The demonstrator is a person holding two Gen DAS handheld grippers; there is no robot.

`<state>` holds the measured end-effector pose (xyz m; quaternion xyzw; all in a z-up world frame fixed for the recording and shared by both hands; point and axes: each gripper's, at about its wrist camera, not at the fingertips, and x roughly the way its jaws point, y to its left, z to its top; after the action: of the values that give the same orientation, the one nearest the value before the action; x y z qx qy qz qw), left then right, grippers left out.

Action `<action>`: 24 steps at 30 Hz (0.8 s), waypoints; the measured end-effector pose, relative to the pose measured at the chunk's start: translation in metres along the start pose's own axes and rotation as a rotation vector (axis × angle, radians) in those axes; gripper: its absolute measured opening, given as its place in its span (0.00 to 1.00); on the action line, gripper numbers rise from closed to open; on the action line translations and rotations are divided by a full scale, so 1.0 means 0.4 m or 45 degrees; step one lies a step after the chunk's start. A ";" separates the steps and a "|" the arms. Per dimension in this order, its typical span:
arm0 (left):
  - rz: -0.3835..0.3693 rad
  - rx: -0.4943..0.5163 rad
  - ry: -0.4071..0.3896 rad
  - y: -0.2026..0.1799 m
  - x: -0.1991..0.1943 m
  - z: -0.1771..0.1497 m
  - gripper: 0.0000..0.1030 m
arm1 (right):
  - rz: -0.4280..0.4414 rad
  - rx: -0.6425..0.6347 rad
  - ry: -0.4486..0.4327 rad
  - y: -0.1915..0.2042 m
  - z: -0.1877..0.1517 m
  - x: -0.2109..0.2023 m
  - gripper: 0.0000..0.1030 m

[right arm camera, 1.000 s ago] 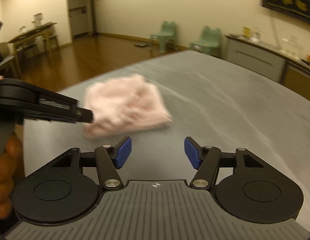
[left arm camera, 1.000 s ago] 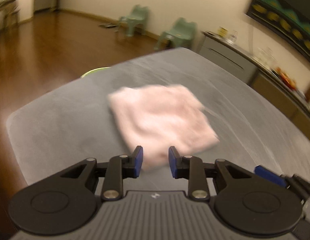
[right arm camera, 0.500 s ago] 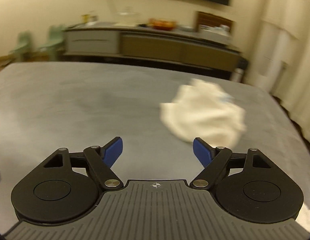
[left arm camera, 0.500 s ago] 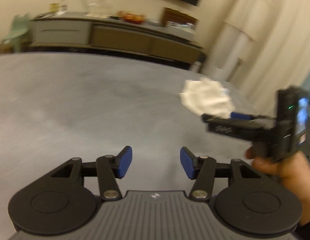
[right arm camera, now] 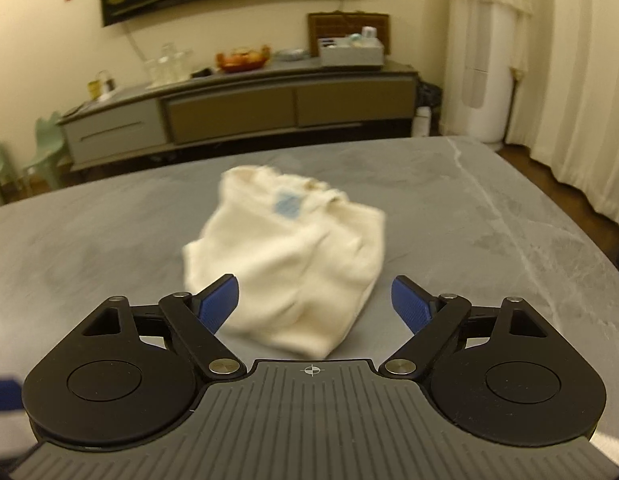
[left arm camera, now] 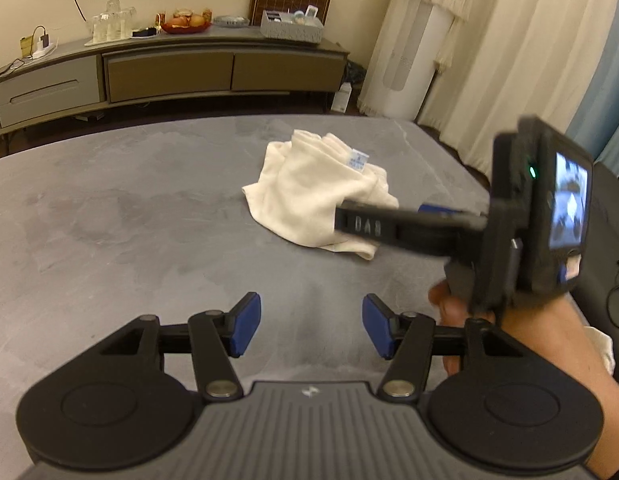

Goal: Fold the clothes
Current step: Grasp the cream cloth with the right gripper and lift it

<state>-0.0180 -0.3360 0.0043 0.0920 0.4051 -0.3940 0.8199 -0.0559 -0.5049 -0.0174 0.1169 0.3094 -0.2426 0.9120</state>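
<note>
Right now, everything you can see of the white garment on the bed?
The white garment is a cream, soft knit-looking piece lying crumpled in a loose heap on the grey bed surface, not yet spread or folded. A small pale blue label shows near its far edge, beside bunched folds. Only the bed visibly touches it. The right tongs are open just short of its near edge; the left tongs are open, further back.

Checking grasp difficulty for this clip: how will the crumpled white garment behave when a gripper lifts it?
The white garment lies in soft bunched folds, so it will likely sag and unfurl. It looks thin, probably light. On the matte grey table, it may drag rather than slide freely.
</note>
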 end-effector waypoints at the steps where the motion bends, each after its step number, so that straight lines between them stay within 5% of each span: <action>1: 0.008 0.000 0.008 -0.002 0.011 0.003 0.55 | 0.008 0.006 0.008 -0.007 0.003 0.017 0.84; 2: 0.017 0.000 0.012 -0.002 0.018 0.006 0.55 | 0.016 0.011 0.015 -0.013 0.006 0.034 0.83; 3: 0.029 -0.001 0.012 -0.001 0.022 0.007 0.55 | 0.024 0.017 0.023 -0.020 0.009 0.051 0.69; 4: 0.040 -0.001 0.012 0.000 0.027 0.009 0.55 | 0.032 0.023 0.031 -0.027 0.012 0.067 0.43; 6: 0.061 -0.001 0.014 0.006 0.035 0.010 0.55 | 0.048 0.034 0.046 -0.040 0.019 0.101 0.19; 7: 0.076 -0.004 0.012 0.012 0.035 0.009 0.55 | 0.060 0.038 0.052 -0.045 0.023 0.114 0.16; 12: 0.150 -0.022 -0.038 0.044 0.011 -0.004 0.56 | 0.340 0.054 -0.027 0.006 0.090 -0.016 0.14; 16: 0.206 -0.018 -0.146 0.057 -0.040 -0.031 0.76 | 0.747 0.184 -0.082 0.025 0.121 -0.165 0.14; 17: 0.234 -0.023 -0.175 0.060 -0.050 -0.040 0.79 | 0.810 0.172 -0.083 0.032 0.117 -0.186 0.16; 18: 0.264 -0.028 -0.192 0.062 -0.057 -0.049 0.80 | 0.865 0.159 -0.081 0.039 0.112 -0.203 0.32; 19: 0.288 -0.030 -0.198 0.065 -0.059 -0.058 0.80 | 0.855 0.144 -0.055 0.040 0.103 -0.199 0.51; 20: 0.306 -0.030 -0.192 0.068 -0.057 -0.065 0.80 | 0.836 0.133 -0.033 0.039 0.096 -0.195 0.57; 24: 0.376 0.022 -0.160 0.072 -0.029 -0.080 0.80 | 0.561 0.199 -0.082 -0.009 0.102 -0.195 0.62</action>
<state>-0.0204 -0.2947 -0.0130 0.1328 0.3315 -0.2776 0.8919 -0.0910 -0.4940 0.0626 0.2441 0.2274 -0.0647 0.9405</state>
